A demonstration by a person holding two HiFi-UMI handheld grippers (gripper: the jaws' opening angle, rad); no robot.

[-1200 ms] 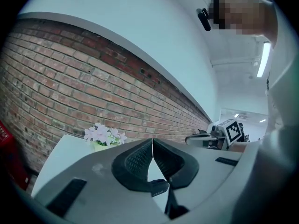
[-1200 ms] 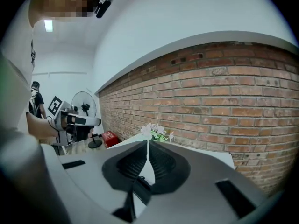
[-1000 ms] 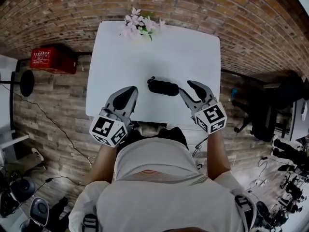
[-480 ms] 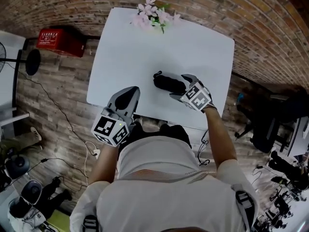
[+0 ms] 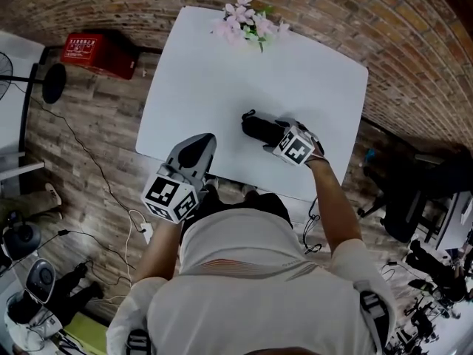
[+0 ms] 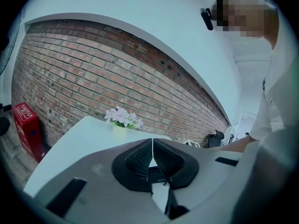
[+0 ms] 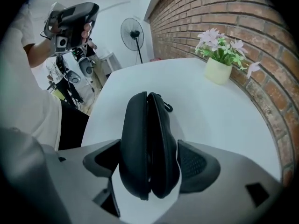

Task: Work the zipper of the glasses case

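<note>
Right hand-held gripper (image 7: pixel 148 146) open, jaws just closing astride glasses case (image 7: pixel 147 120); left hand-held gripper (image 6: pixel 152 141) shut, empty. Rounded case could be squeezed out sideways.

A white table (image 5: pixel 199 87) bears a black glasses case (image 5: pixel 258 128) and potted flowers (image 5: pixel 248 22).

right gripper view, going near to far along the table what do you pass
glasses case → pot of pink flowers → brick wall
</note>
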